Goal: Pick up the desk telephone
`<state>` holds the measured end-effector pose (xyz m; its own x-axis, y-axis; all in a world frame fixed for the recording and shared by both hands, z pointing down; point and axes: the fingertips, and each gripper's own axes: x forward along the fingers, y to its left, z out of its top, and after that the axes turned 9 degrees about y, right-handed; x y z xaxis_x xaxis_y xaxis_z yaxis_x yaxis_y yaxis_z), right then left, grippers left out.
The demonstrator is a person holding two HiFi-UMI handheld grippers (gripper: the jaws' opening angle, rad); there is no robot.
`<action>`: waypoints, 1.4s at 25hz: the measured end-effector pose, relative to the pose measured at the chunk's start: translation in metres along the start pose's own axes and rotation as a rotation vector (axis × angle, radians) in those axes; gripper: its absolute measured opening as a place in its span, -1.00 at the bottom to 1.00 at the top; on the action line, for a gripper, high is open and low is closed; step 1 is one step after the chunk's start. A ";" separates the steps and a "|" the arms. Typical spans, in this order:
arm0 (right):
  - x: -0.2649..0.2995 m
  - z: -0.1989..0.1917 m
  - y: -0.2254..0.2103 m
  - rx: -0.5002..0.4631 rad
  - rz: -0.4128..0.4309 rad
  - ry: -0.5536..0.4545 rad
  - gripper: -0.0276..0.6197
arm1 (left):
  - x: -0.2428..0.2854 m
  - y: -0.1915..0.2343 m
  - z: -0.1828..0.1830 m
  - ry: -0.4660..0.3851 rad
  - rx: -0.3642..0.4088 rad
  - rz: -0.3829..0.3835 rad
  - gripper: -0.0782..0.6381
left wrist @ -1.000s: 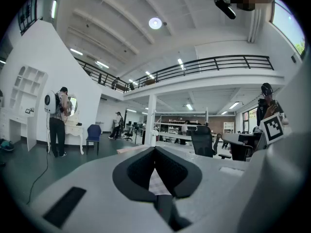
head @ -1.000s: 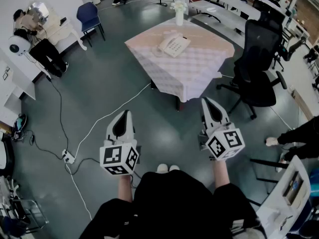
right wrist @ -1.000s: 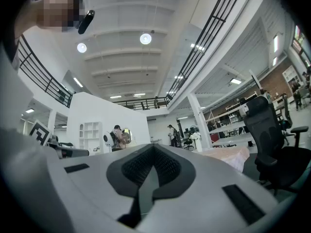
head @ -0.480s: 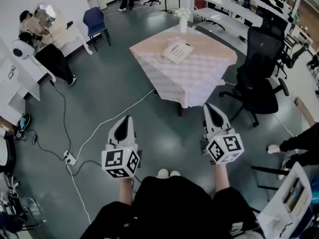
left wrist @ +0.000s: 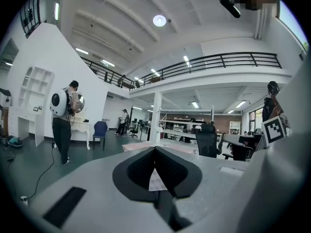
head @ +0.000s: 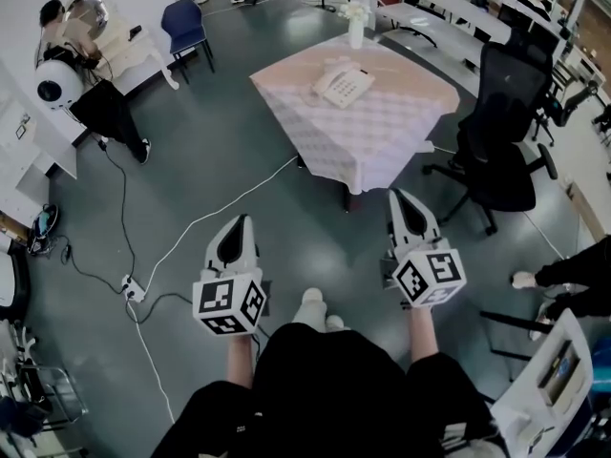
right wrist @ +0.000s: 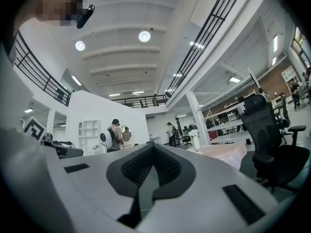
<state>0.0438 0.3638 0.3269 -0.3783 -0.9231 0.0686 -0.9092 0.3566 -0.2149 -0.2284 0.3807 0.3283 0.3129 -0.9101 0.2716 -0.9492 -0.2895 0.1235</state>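
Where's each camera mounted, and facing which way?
Head view: on the head, steeply down at the pink-checked-cloth table with a white desk telephone; left gripper, right gripper, forearms, shoes show.
Left gripper view: on that gripper, level toward the table; its shut jaws show.
Right gripper view: likewise, its shut jaws show.
Shared: table and black office chair, in all three.

Head view downward, gripper views level

left shoe now a step farther forward
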 end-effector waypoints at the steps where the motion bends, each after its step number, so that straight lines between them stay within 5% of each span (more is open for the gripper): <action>1: 0.002 -0.001 -0.002 0.001 -0.001 0.003 -0.94 | 0.004 -0.001 -0.001 0.003 -0.001 -0.004 -0.78; 13: 0.057 -0.011 -0.027 -0.041 -0.012 0.050 -0.94 | 0.076 -0.001 0.006 0.038 0.003 -0.058 -0.79; 35: 0.258 -0.026 -0.068 0.013 -0.126 0.126 -0.94 | 0.269 0.097 0.032 0.131 -0.020 -0.149 -0.78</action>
<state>0.0030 0.1048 0.3842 -0.2806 -0.9350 0.2169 -0.9489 0.2362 -0.2092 -0.2377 0.0981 0.3832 0.4531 -0.8108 0.3707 -0.8915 -0.4112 0.1903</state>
